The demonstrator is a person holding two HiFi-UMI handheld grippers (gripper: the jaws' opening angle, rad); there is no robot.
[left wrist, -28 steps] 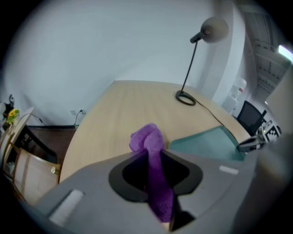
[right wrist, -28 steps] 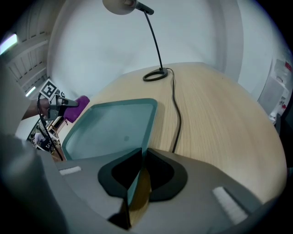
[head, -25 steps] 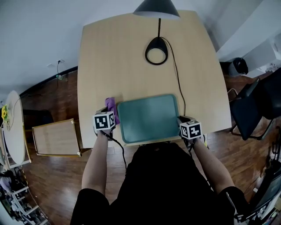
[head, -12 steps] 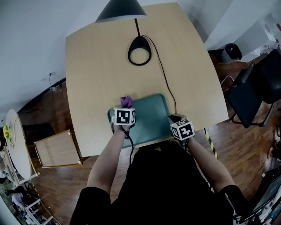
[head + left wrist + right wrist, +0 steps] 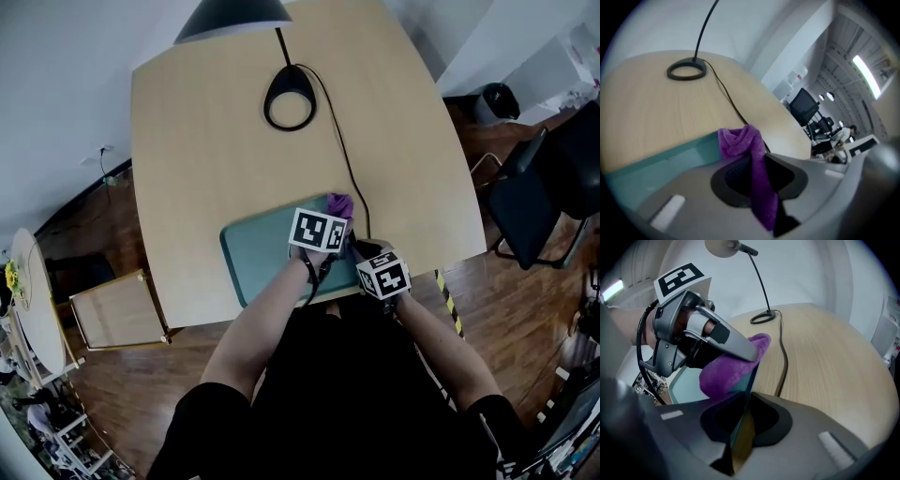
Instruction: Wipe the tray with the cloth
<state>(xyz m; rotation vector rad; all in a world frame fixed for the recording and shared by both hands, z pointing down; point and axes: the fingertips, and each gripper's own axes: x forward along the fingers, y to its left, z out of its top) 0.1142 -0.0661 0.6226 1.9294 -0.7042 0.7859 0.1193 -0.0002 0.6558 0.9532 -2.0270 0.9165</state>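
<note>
A teal tray (image 5: 258,255) lies at the near edge of a pale wooden counter (image 5: 206,141), its right rim pinched between the closed jaws of the right tool (image 5: 743,420). The left tool (image 5: 758,166), clamped tight on a bunched purple cloth (image 5: 339,204), reaches across to the tray's far right corner, just ahead of the right tool. The cloth bulges from its tip, and a strip trails back between the jaws. The left forearm (image 5: 267,323) crosses over the tray, covering its near right part. Just beyond both tools a black cable (image 5: 349,159) runs along the counter to a lamp's ring base (image 5: 289,97), under its dark shade (image 5: 234,17). A black chair (image 5: 548,202) stands well to the right of the right tool.
</note>
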